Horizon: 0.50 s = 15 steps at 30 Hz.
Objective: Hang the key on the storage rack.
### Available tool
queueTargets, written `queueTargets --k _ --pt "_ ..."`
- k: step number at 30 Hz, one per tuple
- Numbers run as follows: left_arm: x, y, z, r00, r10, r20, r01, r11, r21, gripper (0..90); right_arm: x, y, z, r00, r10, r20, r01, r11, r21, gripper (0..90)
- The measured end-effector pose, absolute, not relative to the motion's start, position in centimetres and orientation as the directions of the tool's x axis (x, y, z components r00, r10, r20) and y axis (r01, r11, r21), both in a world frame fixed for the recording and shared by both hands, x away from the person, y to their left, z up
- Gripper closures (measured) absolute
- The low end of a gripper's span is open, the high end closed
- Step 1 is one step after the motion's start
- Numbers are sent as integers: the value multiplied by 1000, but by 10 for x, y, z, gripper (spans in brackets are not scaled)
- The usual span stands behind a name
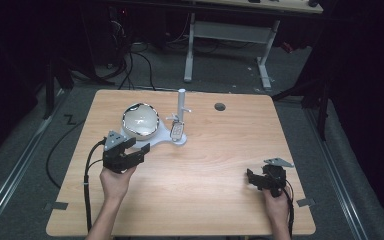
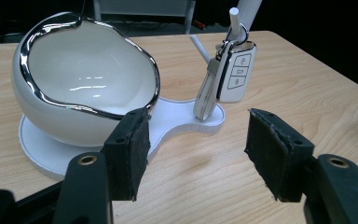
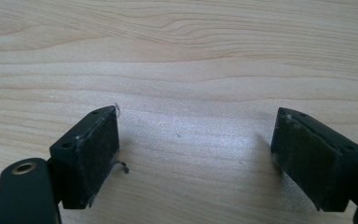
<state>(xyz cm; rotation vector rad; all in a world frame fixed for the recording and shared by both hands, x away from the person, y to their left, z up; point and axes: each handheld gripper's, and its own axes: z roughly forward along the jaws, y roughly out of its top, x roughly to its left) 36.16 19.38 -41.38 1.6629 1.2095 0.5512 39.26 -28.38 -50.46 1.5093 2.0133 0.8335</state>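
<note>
Car key point(image 2: 235, 72) buttons: left gripper view.

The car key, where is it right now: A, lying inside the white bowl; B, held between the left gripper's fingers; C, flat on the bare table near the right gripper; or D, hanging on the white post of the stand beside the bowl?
D: the car key hangs by its ring from a peg on the white post, beside the white bowl, and the left gripper holds nothing between its open fingers.
</note>
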Motion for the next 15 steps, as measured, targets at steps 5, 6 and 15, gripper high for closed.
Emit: queueTargets --k 5,6,15 --pt "359 196 -415 399 899 -181 461 -26 887 396 393 -284 -505 -272 962 -21 666 204 718 154" --pt "358 197 -415 399 899 -183 462 -24 887 396 393 -284 -505 -272 962 -21 666 204 718 154" --pt "353 201 -418 392 899 -192 467 -14 884 393 393 -284 -505 -272 962 -21 666 204 718 154"
